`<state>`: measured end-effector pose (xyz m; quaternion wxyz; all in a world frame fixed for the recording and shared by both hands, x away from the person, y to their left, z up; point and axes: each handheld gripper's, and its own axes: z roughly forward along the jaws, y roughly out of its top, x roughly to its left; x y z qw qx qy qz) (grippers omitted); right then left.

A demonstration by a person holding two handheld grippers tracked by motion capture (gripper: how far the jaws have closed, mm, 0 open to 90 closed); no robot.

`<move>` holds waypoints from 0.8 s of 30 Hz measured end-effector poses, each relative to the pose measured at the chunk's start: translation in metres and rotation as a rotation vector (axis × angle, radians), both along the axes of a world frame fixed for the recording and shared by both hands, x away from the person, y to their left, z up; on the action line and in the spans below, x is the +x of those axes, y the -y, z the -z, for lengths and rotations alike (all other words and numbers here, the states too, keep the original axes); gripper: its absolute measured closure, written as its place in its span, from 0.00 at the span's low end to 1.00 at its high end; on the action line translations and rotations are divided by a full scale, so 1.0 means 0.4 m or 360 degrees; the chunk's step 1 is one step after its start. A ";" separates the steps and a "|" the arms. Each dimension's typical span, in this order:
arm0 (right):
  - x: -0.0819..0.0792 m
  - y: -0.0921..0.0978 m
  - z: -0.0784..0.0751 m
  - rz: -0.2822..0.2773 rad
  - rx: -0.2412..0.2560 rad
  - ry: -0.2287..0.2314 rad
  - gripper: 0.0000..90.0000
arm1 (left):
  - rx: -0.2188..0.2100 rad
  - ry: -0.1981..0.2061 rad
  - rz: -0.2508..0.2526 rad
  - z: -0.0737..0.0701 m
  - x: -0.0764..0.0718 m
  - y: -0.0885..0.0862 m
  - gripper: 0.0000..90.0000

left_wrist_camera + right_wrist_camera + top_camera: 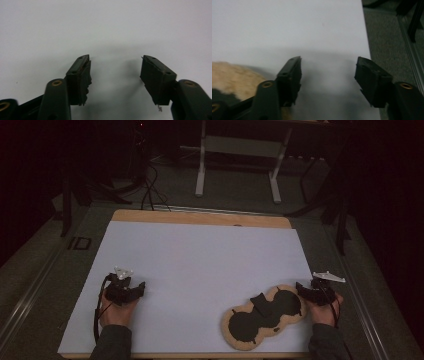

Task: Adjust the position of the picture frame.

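Two hand-held grippers rest low over a desk (150, 217) covered by a pale sheet (200, 265), one at each near corner, seen from above. At the left, the left hand-held gripper (141, 286) sits on the sheet in the person's left hand (119, 312), a grey three-cornered plate (123, 272) on top and a black cable (97, 312) looping beside the wrist. Its jaws point toward the middle of the desk and, in the left gripper view, stand wide apart with bare sheet between them; it is released and grasps nothing. Worn black pads (85, 80) line the inner faces of the jaws.

Right of centre, near the front edge, lies a flat peanut-shaped wooden board (265, 317) with two dark round recesses; a small dark piece (261, 302) lies tilted across its narrow waist. The board's far right lobe is just beside the right hand-held gripper (301, 289).

At the right, the right hand-held gripper is held in the person's right hand (322, 310), jaws pointing left toward the board. In the right gripper view its jaws are spread, released, with sheet alone between them; the board's tan rim (234, 75) lies just outside the left jaw. Whether that jaw touches the board cannot be told. Beyond the right jaw the sheet ends and grey floor (387, 37) begins.
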<state>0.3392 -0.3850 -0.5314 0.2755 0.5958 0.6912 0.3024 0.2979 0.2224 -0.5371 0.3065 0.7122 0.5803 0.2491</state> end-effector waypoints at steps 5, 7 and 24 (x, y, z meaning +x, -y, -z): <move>-0.018 -0.005 -0.031 -0.0042 0.0041 0.0081 0.51 | -0.0011 0.0057 0.0030 -0.010 -0.010 0.005 0.50; -0.030 -0.012 -0.047 -0.0081 0.0049 0.0115 0.54 | -0.0014 0.0077 0.0055 -0.013 -0.015 0.009 0.50; -0.070 -0.042 -0.082 -0.0354 0.0125 0.0126 1.00 | -0.0036 0.0092 0.0072 -0.018 -0.022 0.011 0.52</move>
